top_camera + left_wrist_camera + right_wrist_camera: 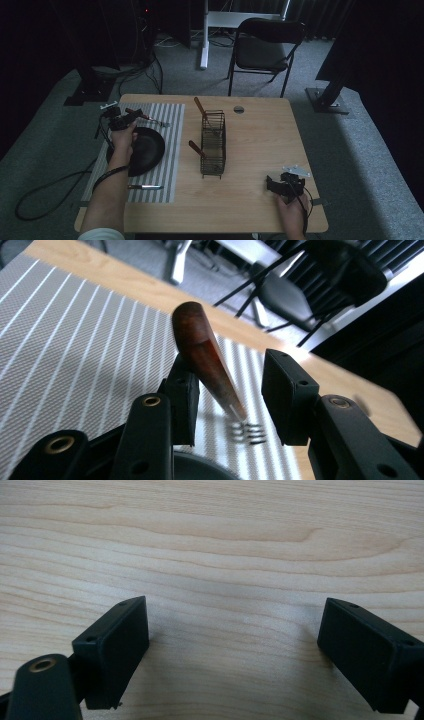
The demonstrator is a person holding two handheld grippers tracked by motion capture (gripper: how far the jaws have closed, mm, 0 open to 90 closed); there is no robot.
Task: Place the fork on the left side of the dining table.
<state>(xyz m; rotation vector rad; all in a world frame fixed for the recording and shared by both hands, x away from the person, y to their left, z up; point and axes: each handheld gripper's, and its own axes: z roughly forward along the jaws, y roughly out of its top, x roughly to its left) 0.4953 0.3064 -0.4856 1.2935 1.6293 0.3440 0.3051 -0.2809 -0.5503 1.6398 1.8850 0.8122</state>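
- Between the jaws of the left claw (225, 402) a fork (210, 360) with a red-brown wooden handle is seen; its tines rest on the striped mat (75, 350) just ahead of the claw, and its handle rises tilted toward the camera.
- The jaws of that claw are held apart: the handle leans against the inner face of one jaw, while a clear gap is left to the other, so nothing is clamped.
- Directly beneath the left claw, the rim of a black plate (147, 147) is glimpsed; in the high view the plate lies on the mat.
- Well to the right of the left claw, a wire basket (213, 145) stands on the bench (260, 150).
- Near the bench's near right corner, the right claw (272, 184) is held with its jaws wide apart over bare wood, with nothing between them.
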